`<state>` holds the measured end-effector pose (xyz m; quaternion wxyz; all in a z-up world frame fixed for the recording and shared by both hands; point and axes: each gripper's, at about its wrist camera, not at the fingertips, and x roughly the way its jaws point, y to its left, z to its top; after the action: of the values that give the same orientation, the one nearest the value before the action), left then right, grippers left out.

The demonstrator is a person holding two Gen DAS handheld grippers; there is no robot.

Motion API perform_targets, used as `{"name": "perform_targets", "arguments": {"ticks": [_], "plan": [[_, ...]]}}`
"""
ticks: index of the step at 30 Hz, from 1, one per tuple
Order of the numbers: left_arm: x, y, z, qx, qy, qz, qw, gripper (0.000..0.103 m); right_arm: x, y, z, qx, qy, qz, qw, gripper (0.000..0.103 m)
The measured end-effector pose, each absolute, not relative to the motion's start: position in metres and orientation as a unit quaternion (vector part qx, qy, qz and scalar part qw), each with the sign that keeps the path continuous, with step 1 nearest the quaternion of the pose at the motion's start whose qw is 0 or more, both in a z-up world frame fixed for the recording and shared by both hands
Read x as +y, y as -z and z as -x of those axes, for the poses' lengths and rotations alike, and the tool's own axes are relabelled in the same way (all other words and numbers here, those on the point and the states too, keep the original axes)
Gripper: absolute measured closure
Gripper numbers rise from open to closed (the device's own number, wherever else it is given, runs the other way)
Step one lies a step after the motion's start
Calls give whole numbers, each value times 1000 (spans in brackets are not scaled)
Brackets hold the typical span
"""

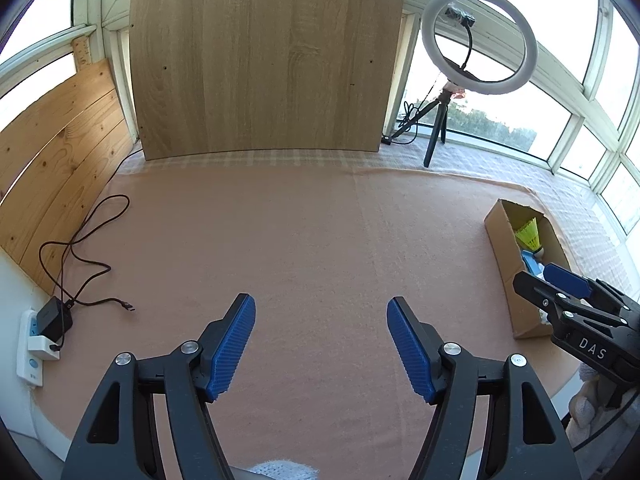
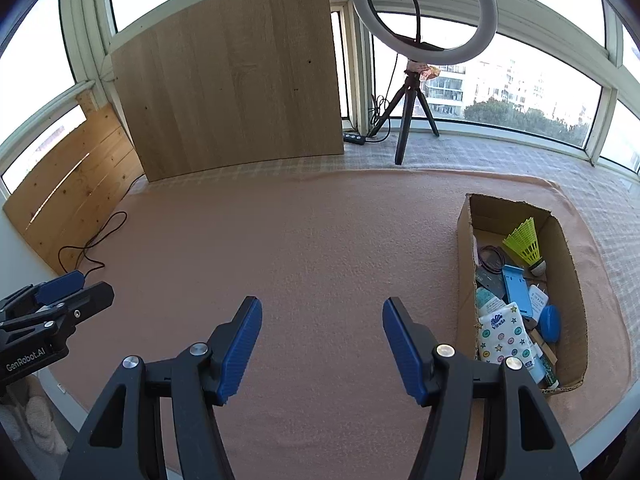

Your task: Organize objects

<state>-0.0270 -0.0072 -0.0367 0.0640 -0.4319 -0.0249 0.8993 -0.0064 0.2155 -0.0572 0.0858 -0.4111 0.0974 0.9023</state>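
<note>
Only the right wrist view shows the cardboard box's [image 2: 464,264] tissue pack [image 2: 502,334].

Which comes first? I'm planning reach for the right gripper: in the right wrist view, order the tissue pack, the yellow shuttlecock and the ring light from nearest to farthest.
From the right gripper:
1. Tissue pack, in the cardboard box's near end, right.
2. Yellow shuttlecock, at the box's far end.
3. Ring light, on its tripod by the window.

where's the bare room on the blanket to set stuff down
Free: the wide middle of the pink blanket, between the leaning wood panel, the black cable on the left and the cardboard box on the right. Crowded: inside the box, packed with the tissue pack, shuttlecock and other small items.
</note>
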Motion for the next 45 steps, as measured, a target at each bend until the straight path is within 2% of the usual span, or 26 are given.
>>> {"name": "perform_targets", "arguments": {"ticks": [17,45], "plan": [[-15,49,33,-29,-893,444,68,30,189,60,16,89,-902,414,78,44],[-11,55,44,-28,-890,450,70,29,196,68,23,92,-897,425,76,44]]}}
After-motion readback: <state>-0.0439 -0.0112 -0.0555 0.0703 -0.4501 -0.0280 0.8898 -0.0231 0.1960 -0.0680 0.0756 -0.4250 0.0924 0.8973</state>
